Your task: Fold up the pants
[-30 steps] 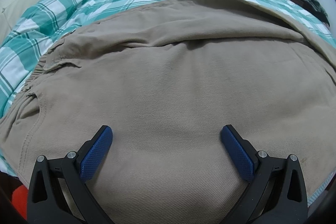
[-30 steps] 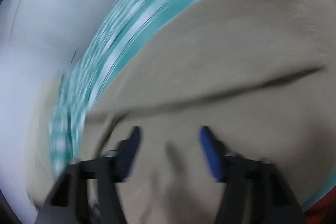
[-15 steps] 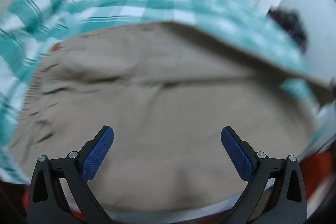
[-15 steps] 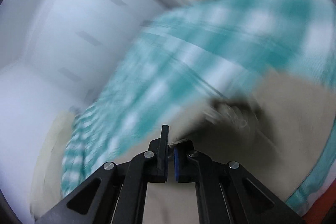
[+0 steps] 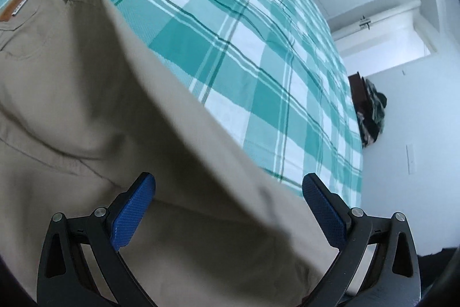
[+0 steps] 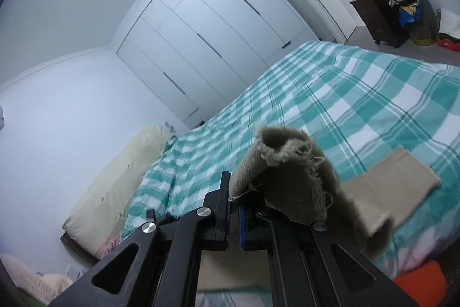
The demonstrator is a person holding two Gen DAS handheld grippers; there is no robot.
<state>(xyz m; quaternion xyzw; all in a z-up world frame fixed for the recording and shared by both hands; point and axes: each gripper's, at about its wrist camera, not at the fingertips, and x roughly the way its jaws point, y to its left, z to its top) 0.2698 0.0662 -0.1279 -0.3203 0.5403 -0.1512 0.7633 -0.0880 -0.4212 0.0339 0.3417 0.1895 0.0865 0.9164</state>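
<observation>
With my right gripper (image 6: 233,216) clamped on the frayed hem of the pants (image 6: 290,186), lifted above the near edge of the bed (image 6: 359,105), and my left gripper (image 5: 228,209) apart over the seat, I should carry that leg across evenly, keeping it taut.

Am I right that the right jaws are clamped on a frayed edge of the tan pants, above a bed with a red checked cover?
Nearly. The right gripper does clamp the frayed edge of the pants, but the cover is teal and white checked, not red, as the right wrist view shows.
</observation>
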